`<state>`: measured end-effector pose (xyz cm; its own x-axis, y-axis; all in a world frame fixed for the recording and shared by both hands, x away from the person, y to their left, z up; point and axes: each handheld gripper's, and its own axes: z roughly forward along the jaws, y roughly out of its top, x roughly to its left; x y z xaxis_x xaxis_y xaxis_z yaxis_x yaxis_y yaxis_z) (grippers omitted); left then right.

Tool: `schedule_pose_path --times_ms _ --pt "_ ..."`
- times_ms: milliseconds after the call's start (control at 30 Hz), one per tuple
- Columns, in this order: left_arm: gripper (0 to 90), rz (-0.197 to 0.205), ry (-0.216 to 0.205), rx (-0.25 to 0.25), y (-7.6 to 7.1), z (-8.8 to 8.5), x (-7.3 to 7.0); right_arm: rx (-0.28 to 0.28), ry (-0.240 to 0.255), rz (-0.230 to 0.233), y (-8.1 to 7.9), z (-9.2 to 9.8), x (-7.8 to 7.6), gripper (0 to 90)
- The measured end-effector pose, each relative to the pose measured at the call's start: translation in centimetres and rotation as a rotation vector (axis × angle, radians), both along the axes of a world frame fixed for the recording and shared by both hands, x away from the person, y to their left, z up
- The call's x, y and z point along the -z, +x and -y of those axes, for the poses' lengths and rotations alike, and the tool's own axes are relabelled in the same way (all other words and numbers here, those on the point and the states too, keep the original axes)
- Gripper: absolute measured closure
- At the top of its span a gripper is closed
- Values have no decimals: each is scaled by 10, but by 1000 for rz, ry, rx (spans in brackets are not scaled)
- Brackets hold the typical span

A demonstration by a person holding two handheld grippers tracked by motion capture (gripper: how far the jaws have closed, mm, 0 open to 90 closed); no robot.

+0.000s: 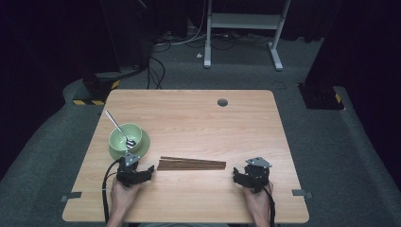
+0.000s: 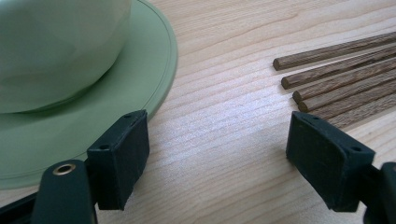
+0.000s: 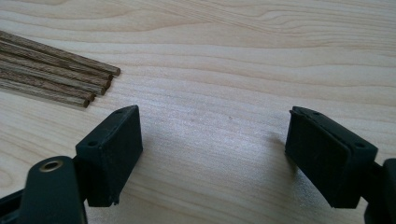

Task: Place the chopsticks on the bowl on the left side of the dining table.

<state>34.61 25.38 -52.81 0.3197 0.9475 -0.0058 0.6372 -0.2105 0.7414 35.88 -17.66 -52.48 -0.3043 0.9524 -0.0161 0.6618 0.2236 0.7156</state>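
A green bowl (image 1: 125,135) stands on a green saucer (image 1: 143,147) at the table's left, with a metal spoon (image 1: 118,126) leaning in it. Several dark wooden chopsticks (image 1: 191,163) lie side by side in the middle. My left gripper (image 1: 137,171) rests low on the table just in front of the saucer (image 2: 154,79), open, with bare wood between its jaws and the chopstick ends (image 2: 327,65) to its right. My right gripper (image 1: 246,176) sits open beyond the other end of the chopsticks (image 3: 51,74), nothing between its jaws.
The wooden table (image 1: 198,118) has a round cable hole (image 1: 222,102) near its far edge and tape tabs at both side edges near the front. Beyond it are grey carpet, cables and a white desk frame (image 1: 243,28).
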Motion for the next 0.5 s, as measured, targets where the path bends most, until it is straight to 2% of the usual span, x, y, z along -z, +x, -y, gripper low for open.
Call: schedule_pose_path --times_ms 100,267,400,500 --pt "204 -2 1 -6 0 0 0 -2 1 1 0 0 0 186" --pt "185 -20 -26 4 0 -1 -2 -4 2 1 0 0 0 189" --pt "220 -3 -54 14 -3 -2 -6 -4 2 1 0 0 0 189" --pt "240 8 -69 29 -5 -3 -14 -5 2 1 0 0 0 190"
